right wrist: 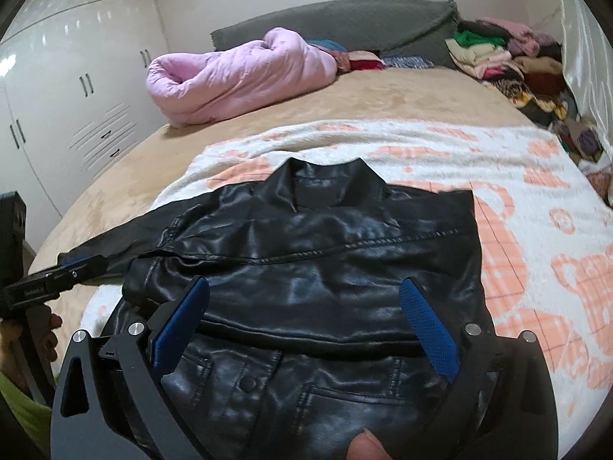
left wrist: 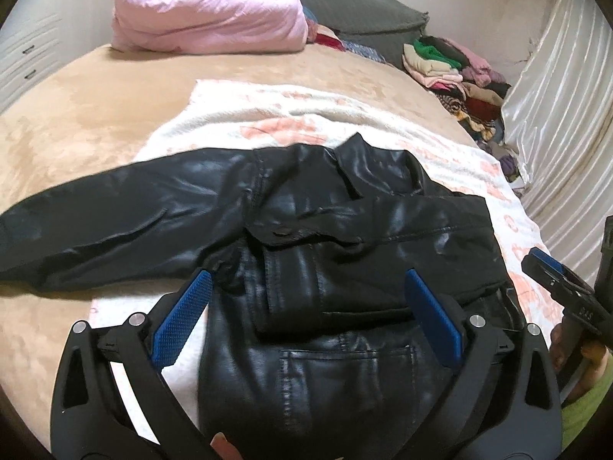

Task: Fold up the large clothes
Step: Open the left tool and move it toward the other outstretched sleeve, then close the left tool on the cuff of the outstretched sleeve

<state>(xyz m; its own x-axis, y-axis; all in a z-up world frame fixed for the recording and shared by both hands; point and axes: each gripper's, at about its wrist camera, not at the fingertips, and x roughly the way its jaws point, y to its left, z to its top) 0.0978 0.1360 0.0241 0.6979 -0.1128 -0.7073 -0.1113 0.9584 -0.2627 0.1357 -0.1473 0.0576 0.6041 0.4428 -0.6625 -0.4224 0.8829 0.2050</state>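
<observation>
Black leather jacket (left wrist: 306, 237) lies flat on a white blanket with orange print (left wrist: 268, 115), which is spread over the tan bed cover (left wrist: 76, 115). Collar (right wrist: 325, 176) points toward the far end of the bed. One sleeve (left wrist: 115, 214) is stretched straight out to the left, past the blanket edge and onto the tan cover. The other side of the jacket is already folded in over the body, leaving a straight edge on the right in the right wrist view. A chest pocket flap with a snap (left wrist: 283, 234) shows near the middle; lower pockets (right wrist: 245, 379) lie closest to the cameras.

Left gripper (left wrist: 306, 299): jaws spread wide, blue pads (left wrist: 184, 322) well apart, hovering above the jacket's lower body. Nothing is pinched between them. A fingertip of the person's hand shows at the bottom edge of the view.

Right gripper (right wrist: 306, 303): jaws likewise spread wide, blue pads (right wrist: 429, 329) apart, above the jacket's lower half, holding nothing. In the left wrist view it appears at the right edge, beside the jacket and off the fabric.

Background: a rolled pink quilt (left wrist: 207, 11) at the far end of the bed against a grey headboard cushion (right wrist: 345, 23); a pile of mixed clothes (left wrist: 459, 73) at the far right, beside the pale satin curtain (left wrist: 555, 115). White wardrobe (right wrist: 76, 76) stands at left.
</observation>
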